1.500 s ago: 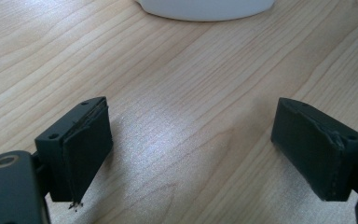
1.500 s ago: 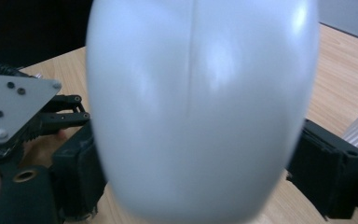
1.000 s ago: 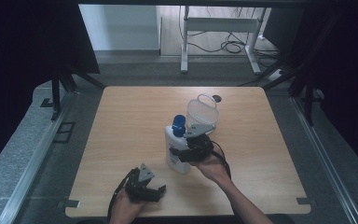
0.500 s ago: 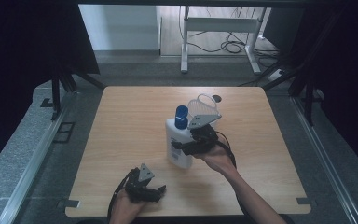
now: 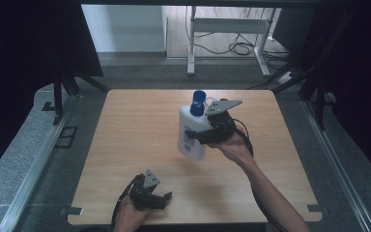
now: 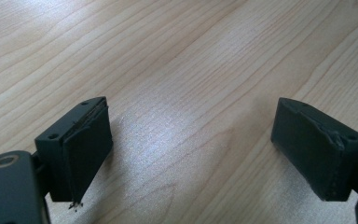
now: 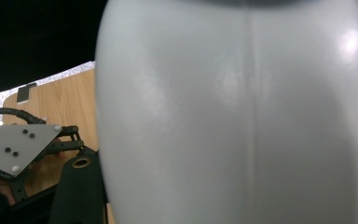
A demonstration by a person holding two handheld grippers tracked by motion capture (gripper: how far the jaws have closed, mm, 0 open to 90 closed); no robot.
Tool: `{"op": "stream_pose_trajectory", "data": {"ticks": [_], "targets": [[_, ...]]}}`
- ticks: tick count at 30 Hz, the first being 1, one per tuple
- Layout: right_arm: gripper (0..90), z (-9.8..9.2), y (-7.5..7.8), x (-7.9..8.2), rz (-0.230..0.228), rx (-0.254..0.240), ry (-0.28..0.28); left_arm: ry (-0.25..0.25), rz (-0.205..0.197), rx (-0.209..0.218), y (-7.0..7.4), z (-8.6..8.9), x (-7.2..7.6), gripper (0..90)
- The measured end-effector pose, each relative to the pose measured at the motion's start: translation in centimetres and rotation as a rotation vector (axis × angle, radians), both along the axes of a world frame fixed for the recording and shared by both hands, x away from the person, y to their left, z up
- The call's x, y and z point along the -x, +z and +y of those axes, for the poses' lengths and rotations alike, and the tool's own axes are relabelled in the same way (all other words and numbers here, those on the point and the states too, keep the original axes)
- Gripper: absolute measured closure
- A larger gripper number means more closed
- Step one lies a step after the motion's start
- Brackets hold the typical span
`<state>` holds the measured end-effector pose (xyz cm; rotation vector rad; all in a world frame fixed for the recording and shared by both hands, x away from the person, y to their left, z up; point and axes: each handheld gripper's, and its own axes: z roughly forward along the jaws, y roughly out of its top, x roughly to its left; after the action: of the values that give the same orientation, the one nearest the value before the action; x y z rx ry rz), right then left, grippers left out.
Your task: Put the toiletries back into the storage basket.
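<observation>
A wooden table (image 5: 140, 145) with a pale grain is seen in the middle of the high view, and its grain is shown close up in the left gripper view (image 6: 182, 56). Grey speckled flooring (image 5: 24, 159) is laid around it. Beyond the far edge, a white metal frame (image 5: 227, 29) is set on the floor, with black cables (image 5: 239, 47) coiled beneath it. Dark curtains (image 5: 24, 43) are hung at both sides.

A light wooden table (image 5: 140, 145) stands on grey floor (image 5: 24, 159), black curtains (image 5: 29, 43) at both sides, a white metal frame (image 5: 227, 29) and cables (image 5: 239, 47) beyond.
</observation>
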<state>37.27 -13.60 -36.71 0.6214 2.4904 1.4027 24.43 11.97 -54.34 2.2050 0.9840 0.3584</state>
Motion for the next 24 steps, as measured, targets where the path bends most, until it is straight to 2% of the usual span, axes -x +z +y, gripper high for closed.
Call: {"op": "stream_pose_trajectory", "data": {"ticks": [13, 24], "targets": [[36.9, -0.6, 2.1, -1.8, -0.024, 0.005, 0.014, 0.002, -0.001, 0.003, 0.0, 0.0, 0.0, 11.6], [37.0, -1.4, 3.7, -3.7, -0.039, 0.001, -0.029, 0.002, 0.0, 0.003, 0.0, 0.0, 0.0, 11.6]]}}
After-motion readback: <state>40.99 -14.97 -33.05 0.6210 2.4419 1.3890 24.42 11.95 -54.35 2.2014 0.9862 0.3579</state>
